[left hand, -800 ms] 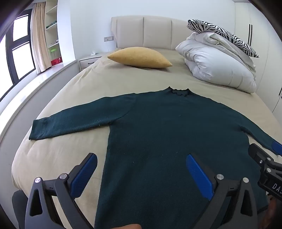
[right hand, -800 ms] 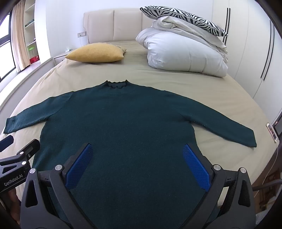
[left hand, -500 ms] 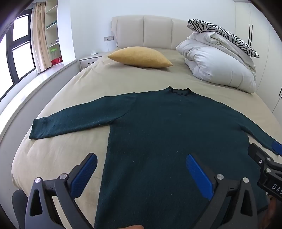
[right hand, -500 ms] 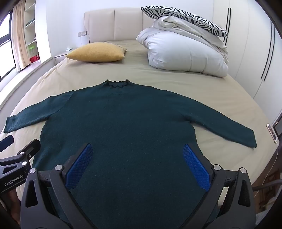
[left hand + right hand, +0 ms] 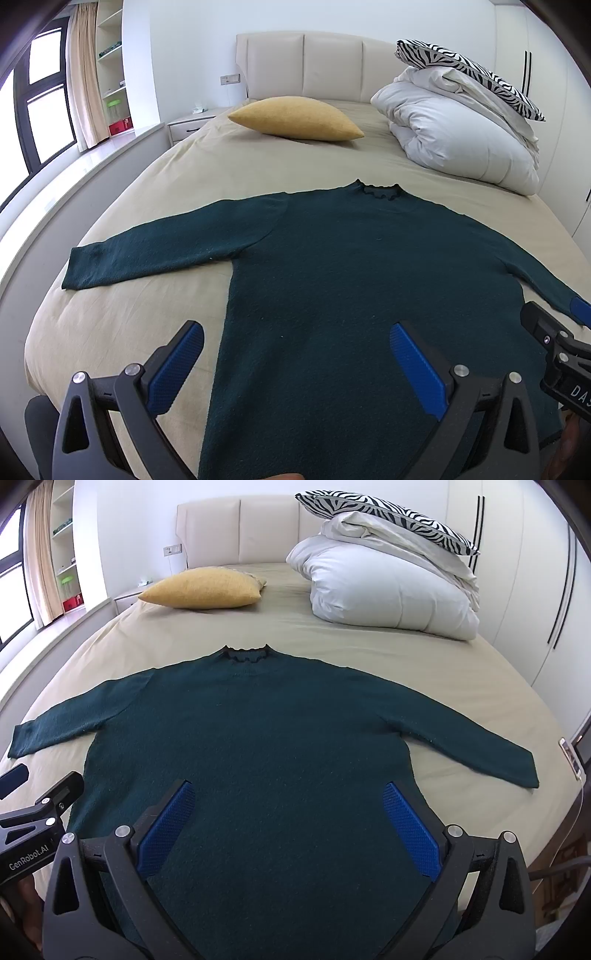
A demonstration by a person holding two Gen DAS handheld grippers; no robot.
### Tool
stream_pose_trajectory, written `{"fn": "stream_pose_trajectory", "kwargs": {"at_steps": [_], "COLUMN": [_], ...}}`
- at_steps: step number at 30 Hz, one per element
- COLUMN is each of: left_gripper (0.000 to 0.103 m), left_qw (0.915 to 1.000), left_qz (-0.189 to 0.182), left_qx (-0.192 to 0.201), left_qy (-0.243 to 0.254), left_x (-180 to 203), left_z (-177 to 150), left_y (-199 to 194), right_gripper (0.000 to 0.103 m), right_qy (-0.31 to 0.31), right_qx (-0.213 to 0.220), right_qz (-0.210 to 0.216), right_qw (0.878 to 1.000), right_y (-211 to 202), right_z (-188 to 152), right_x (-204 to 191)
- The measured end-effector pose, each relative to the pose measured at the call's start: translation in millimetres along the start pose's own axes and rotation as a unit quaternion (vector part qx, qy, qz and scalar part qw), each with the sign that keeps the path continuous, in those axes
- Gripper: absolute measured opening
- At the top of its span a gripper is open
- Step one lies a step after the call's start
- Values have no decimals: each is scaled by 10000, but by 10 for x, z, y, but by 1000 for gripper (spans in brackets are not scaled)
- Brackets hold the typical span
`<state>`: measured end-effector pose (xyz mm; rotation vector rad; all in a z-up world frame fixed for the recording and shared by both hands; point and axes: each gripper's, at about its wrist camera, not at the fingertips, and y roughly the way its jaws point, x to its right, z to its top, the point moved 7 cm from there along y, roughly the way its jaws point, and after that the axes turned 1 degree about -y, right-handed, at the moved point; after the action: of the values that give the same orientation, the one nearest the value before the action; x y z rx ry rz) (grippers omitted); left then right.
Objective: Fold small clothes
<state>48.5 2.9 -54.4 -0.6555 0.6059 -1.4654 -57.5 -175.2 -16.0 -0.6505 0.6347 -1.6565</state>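
A dark green knit sweater (image 5: 351,266) (image 5: 258,738) lies flat and face up on the beige bed (image 5: 207,173), collar towards the headboard and both sleeves spread out sideways. My left gripper (image 5: 295,332) hovers above the sweater's lower left part, wide open, nothing between its blue pads. My right gripper (image 5: 288,794) hangs over the lower middle of the sweater, open and empty too. The right gripper shows at the right edge of the left wrist view, and the left gripper at the left edge of the right wrist view.
A yellow cushion (image 5: 295,118) lies near the headboard. A folded white duvet (image 5: 461,144) with a zebra-striped pillow (image 5: 469,70) on top is at the far right. A nightstand (image 5: 188,123), window ledge and shelves stand left of the bed. Wardrobe doors (image 5: 535,590) line the right.
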Motion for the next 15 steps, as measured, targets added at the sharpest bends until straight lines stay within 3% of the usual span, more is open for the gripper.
{"fn": "stream_pose_trajectory", "kwargs": {"at_steps": [15], "left_gripper": [103], "left_qw": [10000], "left_qz": [-5], "left_qx": [-6], "left_qy": [-4], "left_x": [3], "left_z": [4], "left_y": [-1], "right_gripper": [103], "right_qy": [0], "right_qx": [-22], "right_qz": [4], "right_qw": [10000], "right_y": [34], "right_z": [-7], "right_x": [-30]}}
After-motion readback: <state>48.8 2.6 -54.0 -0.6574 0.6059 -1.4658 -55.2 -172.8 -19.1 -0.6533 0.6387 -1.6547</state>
